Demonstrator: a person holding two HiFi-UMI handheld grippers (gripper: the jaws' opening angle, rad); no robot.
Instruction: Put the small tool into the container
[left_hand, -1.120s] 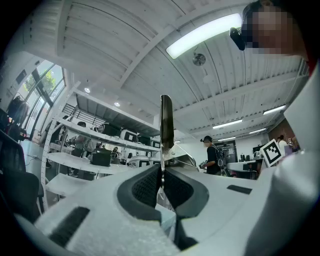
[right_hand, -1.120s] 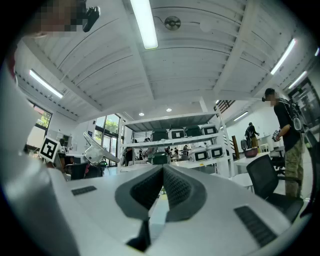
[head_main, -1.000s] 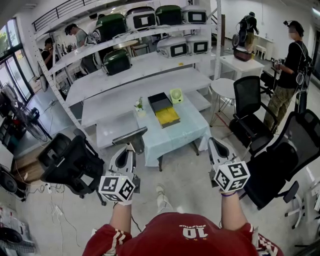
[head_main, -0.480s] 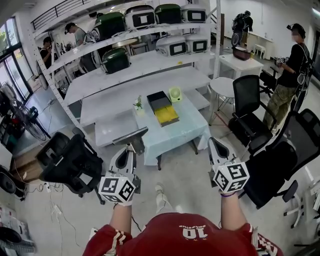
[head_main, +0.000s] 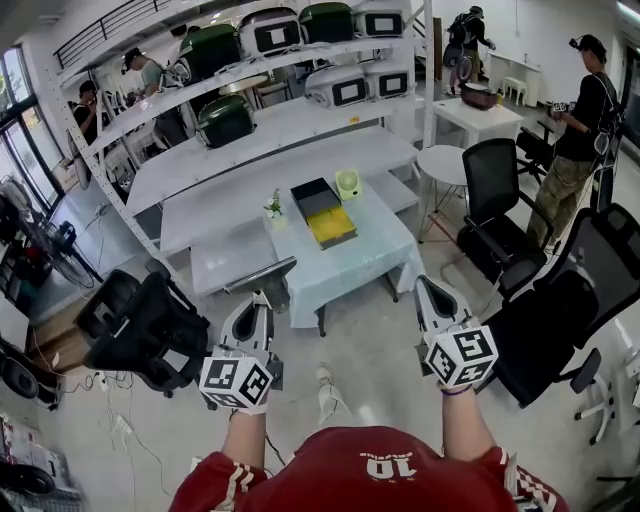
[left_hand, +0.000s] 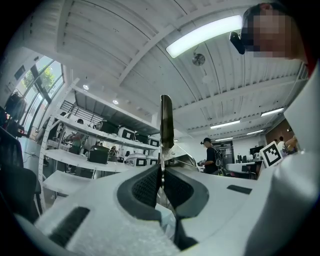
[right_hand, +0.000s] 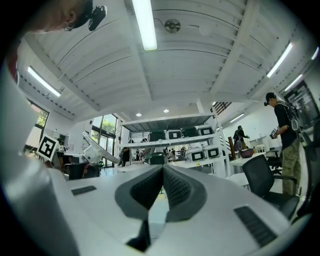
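Closest to us are our own red shirt (head_main: 370, 470) and two forearms, each ending in a gripper with a marker cube. Our left gripper (head_main: 257, 300) is clenched on the small tool (head_main: 262, 273), a flat dark blade that sticks out past the jaw tips and hangs over the floor, just short of the table's near left corner. In the left gripper view the same tool (left_hand: 166, 120) stands edge-on, pinched between the two ribbed pads (left_hand: 148, 186) of the left gripper (left_hand: 162, 172). Our right gripper (head_main: 427, 288) is held level with it on the other side. In the right gripper view its jaws (right_hand: 163, 170) meet at the tips and we see nothing between them. Black office chairs flank us, one on the left (head_main: 140, 325) and one on the right (head_main: 560, 320). Ahead stands a low table (head_main: 370, 265) under a pale blue cloth. On its far half sits the container (head_main: 316, 197), a black open box, well apart from the tool. A yellow tray (head_main: 332, 228) lies against the container's near side. Just right of the container is a small green fan (head_main: 350, 185), and near its left is a little potted plant (head_main: 274, 208). Behind the table, long white shelves (head_main: 280, 150) carry boxy white and dark green appliances (head_main: 345, 90). Farther off to the right, a person in dark clothes (head_main: 580, 120) stands beside another chair (head_main: 495, 190).
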